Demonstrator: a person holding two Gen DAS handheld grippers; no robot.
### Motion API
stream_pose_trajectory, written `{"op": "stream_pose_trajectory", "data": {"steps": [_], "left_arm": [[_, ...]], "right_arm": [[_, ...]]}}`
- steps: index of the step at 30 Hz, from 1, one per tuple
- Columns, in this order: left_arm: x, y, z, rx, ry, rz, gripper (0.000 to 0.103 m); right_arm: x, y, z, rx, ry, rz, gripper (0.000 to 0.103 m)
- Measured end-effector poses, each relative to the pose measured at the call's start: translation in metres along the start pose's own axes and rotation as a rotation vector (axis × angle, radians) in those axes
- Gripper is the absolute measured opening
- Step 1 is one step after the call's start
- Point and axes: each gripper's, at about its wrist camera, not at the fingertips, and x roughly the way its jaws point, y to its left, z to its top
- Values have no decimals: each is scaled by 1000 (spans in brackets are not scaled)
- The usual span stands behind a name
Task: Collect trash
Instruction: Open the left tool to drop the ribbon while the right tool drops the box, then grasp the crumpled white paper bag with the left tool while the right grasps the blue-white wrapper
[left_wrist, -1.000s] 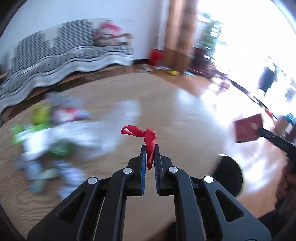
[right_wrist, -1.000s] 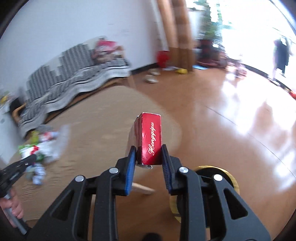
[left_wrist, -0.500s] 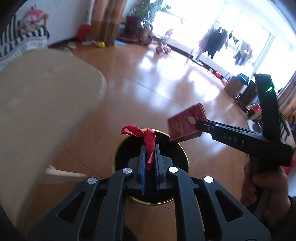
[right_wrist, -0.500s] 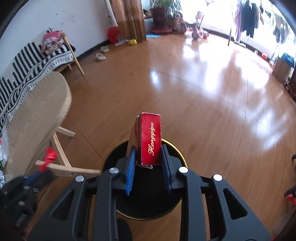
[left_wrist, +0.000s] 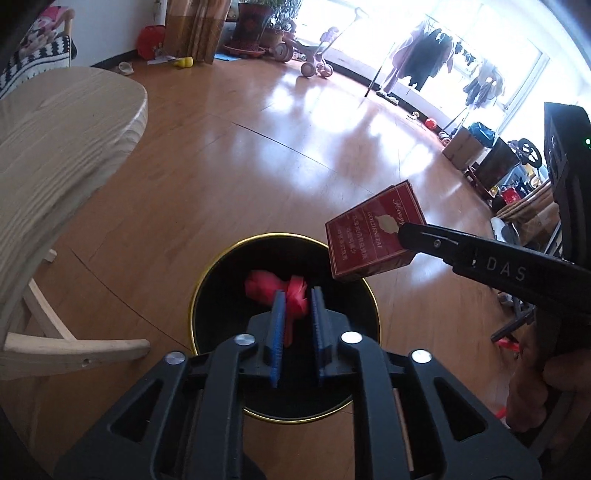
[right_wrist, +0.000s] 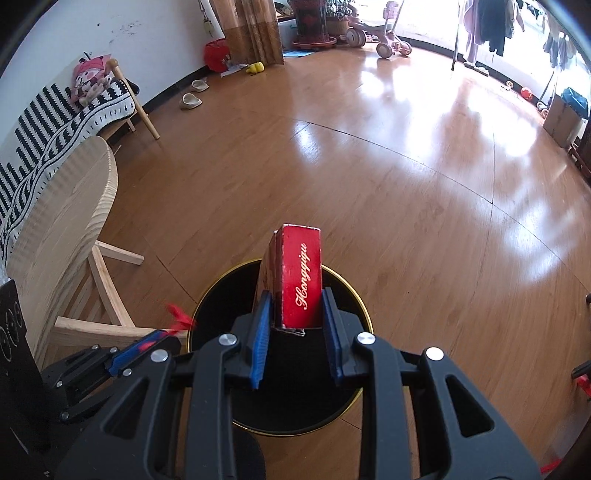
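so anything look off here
Nothing stands out. The red wrapper sits between the left gripper's parted fingers over the bin; the right gripper holds the red box above it.

"GOLDENLEAF" on red cigarette pack (left_wrist: 373, 236) face, "Hongqiqu" on its side, "DAS" on right hand-held gripper (left_wrist: 402, 230)

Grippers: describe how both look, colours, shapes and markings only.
Both are matte black plastic with triangular cut-outs and silver round bolts. The left gripper and right gripper each carry ribbed blue pads on the fingers. The right one's side shows white letters "DAS", and a bare hand grips its handle.
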Motion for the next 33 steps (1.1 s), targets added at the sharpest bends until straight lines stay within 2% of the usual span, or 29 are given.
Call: {"op": "stream_pose_trajectory", "data": {"steps": [1,2,3,8,12,13,14,15,16,20,22,26,33], "left_arm": [[-1,-1,1,-1,-3,-2,33],[-5,-2,1,-4,-14,-7,47],[-9,-3,1,-3,-27,-5,52],[-25,-9,2,19,-61,-9,55],[-51,-11,1,29,-98,-20,65],[-61,-9,1,31,-114,-21,67],[-71,-8,0,31,-132,-19,71],[-80,-6,-1,30,-148,-15,73],[-90,-3,-2,28,-164,-9,78],[-142,21,-8,3,-241,45,86],[-173,39,-13,-23,-285,88,86],[-236,86,-31,-96,-369,235,88],[-345,201,-91,-346,-430,517,89]], "right_arm": [[1,1,0,1,3,1,27],[2,1,0,0,5,0,27],[3,1,0,-2,7,0,27],[5,3,0,-2,23,7,27],[3,5,0,3,23,17,27],[2,7,1,3,22,19,32],[1,9,0,0,18,18,45],[-1,12,1,-3,10,17,53],[-5,16,1,-10,-7,15,68],[-24,48,3,-52,-55,42,69],[-38,78,3,-99,-87,82,69],[-63,154,-6,-237,-133,177,71],[-103,314,-48,-520,-138,394,74]]}}
